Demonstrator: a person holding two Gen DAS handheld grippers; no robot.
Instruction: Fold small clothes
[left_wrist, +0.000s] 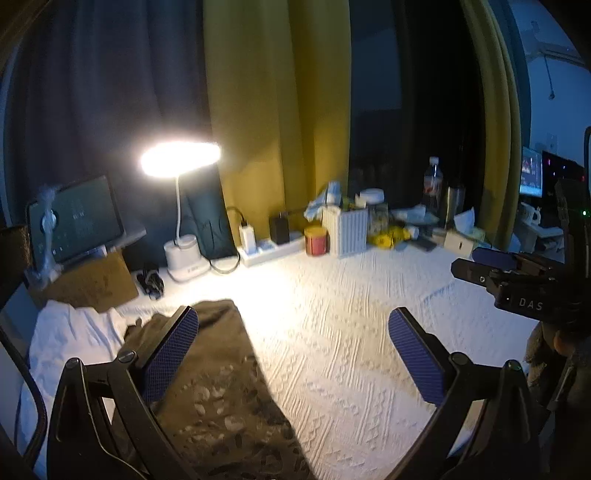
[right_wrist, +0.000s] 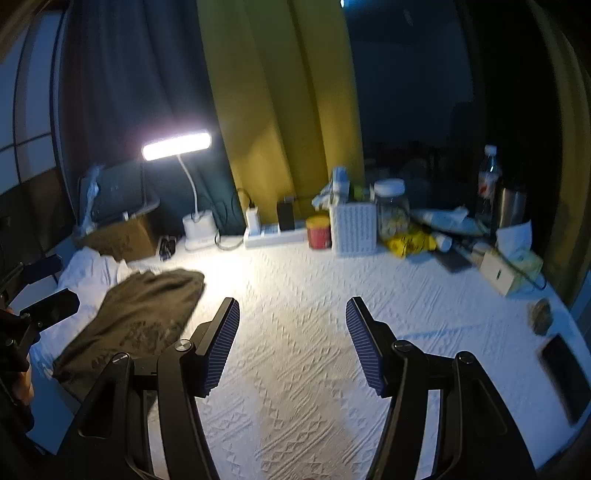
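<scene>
**Folded olive garment lying on the quilted tabletop**

A dark olive-brown, soft fabric garment (right_wrist: 136, 317) is lying folded into a long, flat shape on the left of the white, raised-pattern quilted tabletop cover (right_wrist: 303, 332), its far end resting beside a crumpled white cloth (right_wrist: 88, 273). The left gripper (left_wrist: 295, 354) is hovering with its blue ribbed pads spread wide, holding nothing. The right gripper (right_wrist: 291, 347) is likewise gaping empty. A white gooseneck desk lamp (left_wrist: 181, 206) is glowing behind.

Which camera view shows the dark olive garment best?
The right wrist view: the dark olive garment appears nearly whole beside the white cloth. The left wrist view crops it, partly behind a finger.
</scene>
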